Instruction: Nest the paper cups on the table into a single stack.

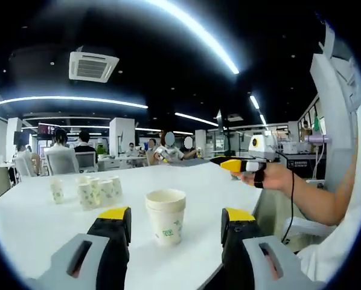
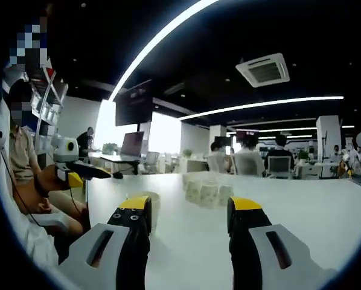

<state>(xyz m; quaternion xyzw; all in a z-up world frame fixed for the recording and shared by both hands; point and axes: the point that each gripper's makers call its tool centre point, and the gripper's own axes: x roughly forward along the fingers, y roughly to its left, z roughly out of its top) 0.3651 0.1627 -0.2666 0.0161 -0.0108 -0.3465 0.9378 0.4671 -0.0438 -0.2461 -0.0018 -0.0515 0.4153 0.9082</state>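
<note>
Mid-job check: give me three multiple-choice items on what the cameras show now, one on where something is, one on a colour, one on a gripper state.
1. In the left gripper view, where does the nearest paper cup stack stand?
A. On the white table, ahead of the left hand-held gripper, between its jaws
B. On a chair
C. Inside the cluster of cups

2. What colour are the jaw tips of the right hand-held gripper?
A. Red
B. Yellow
C. Green

3. What state is the left hand-held gripper in?
A. Shut on a cup
B. Shut on nothing
C. Open

Answers:
1 A: the stack stands alone on the table, framed by the two jaws, with the cluster farther back to the left.
2 B: both jaw ends carry yellow caps over black.
3 C: the jaws stand wide apart, touching nothing.
</note>
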